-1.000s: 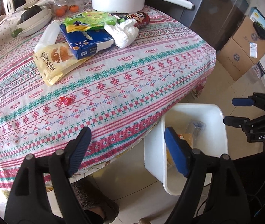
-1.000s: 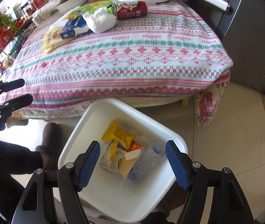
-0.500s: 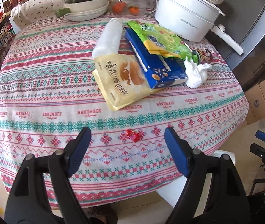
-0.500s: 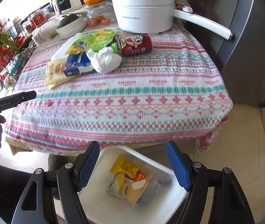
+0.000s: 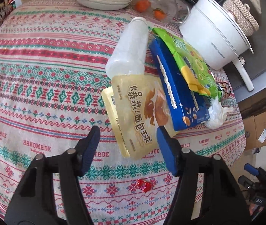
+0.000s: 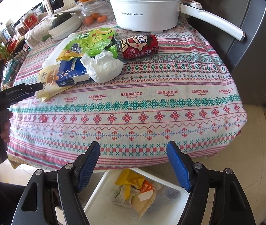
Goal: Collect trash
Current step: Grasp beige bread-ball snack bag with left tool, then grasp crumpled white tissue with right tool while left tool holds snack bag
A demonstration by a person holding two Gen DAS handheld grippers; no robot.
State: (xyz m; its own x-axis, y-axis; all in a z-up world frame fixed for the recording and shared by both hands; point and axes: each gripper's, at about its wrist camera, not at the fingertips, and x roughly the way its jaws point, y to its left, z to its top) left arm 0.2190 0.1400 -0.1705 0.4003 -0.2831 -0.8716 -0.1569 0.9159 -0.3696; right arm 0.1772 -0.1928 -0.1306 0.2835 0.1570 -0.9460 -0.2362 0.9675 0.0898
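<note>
Left gripper [image 5: 127, 146] is closing in, jaws narrowing around the yellow snack pouch [image 5: 136, 116], not yet pinching. Blue box [image 5: 177, 91], green bag [image 5: 192, 63], tissue [image 6: 103, 66] and can [image 6: 138, 46] are waiting beside the pot [image 6: 146, 7]. Right gripper [image 6: 133, 163] is hovering spread, empty, above the part-filled bin [image 6: 99, 193].

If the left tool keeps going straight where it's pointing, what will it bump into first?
Most likely the yellow snack pouch: the left tool, open with nothing between its fingers, has just been closing and points at the pouch's near end. Depth is hard to judge.
</note>
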